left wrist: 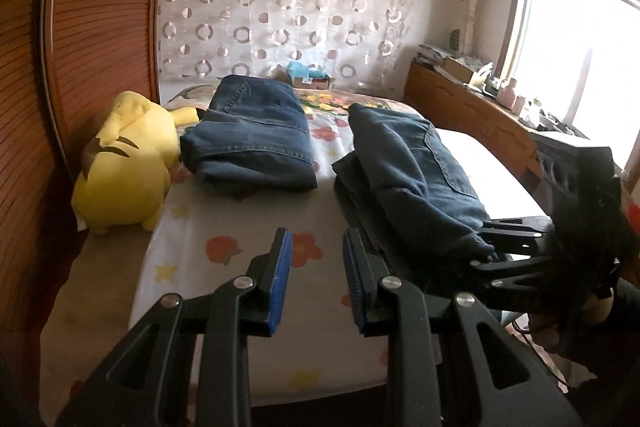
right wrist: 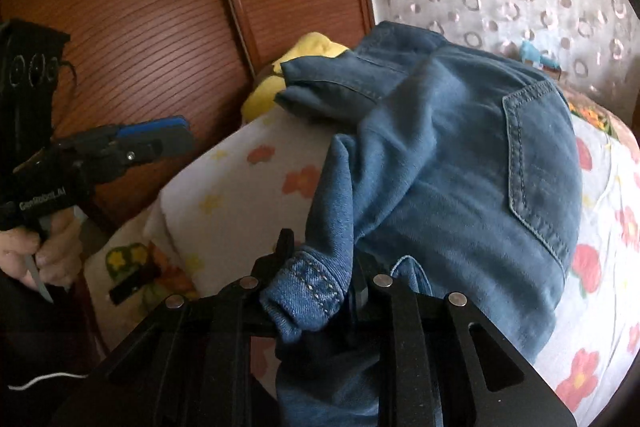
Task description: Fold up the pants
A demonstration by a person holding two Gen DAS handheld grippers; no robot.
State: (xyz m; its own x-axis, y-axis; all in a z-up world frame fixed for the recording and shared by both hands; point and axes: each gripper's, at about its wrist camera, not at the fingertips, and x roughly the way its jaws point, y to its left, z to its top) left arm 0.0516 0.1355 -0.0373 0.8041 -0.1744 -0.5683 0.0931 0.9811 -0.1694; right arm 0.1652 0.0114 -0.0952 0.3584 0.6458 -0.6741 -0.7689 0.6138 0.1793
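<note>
A folded pair of blue jeans [left wrist: 248,135] lies flat at the far left of the flowered bed sheet [left wrist: 240,227]. A second pair of jeans [left wrist: 412,179] lies bunched on the right of the bed. My right gripper [left wrist: 486,245] is shut on its near edge. In the right wrist view a stitched denim hem [right wrist: 312,287] is pinched in the right gripper [right wrist: 320,275], and a back pocket [right wrist: 536,163] faces up. My left gripper [left wrist: 318,279] hovers over the sheet beside the jeans, blue pads apart, nothing between them. A hand [right wrist: 36,255] holds the left gripper [right wrist: 176,137].
A yellow plush toy [left wrist: 124,163] lies at the bed's left edge against the wooden wardrobe [left wrist: 80,27]. A cluttered wooden sideboard [left wrist: 472,107] runs along the right under the window. A box [left wrist: 312,79] sits at the far end by the patterned curtain.
</note>
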